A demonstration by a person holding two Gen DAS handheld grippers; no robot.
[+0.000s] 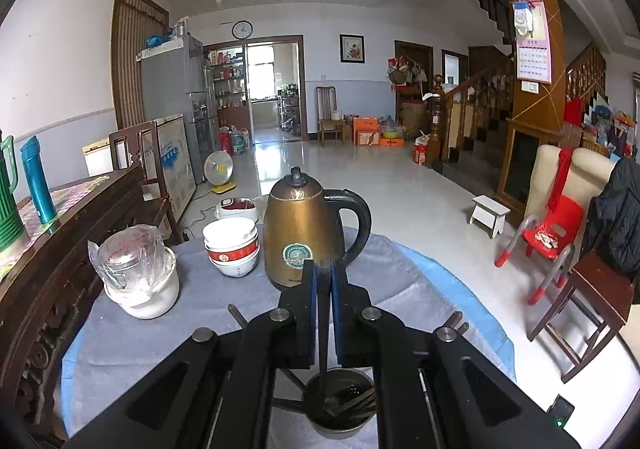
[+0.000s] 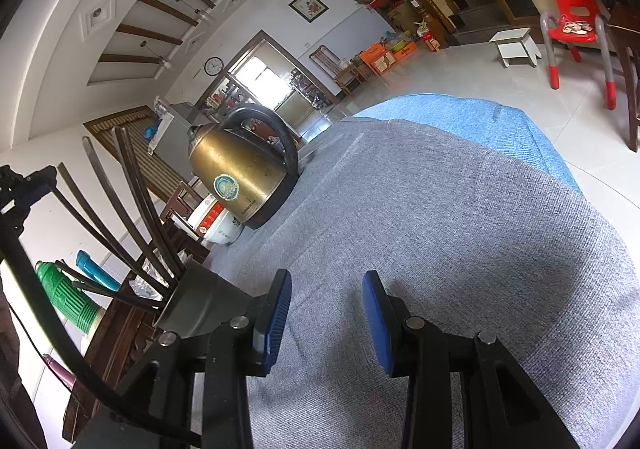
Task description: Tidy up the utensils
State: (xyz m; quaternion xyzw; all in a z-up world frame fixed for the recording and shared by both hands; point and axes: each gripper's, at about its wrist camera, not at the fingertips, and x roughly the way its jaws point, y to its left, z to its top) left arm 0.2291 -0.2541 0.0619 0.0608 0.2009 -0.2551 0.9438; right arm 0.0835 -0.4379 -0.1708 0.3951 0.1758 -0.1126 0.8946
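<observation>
Your left claw is pinched on one dark chopstick, its lower end already inside the cup with several others. Your right claw hangs open and empty over the counter. A few utensils seem left behind the left claw; you look mostly done.

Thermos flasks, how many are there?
2. The green thermos flask stands on the wooden sideboard at far left; the blue thermos flask stands just right of it. More may be hidden.
</observation>
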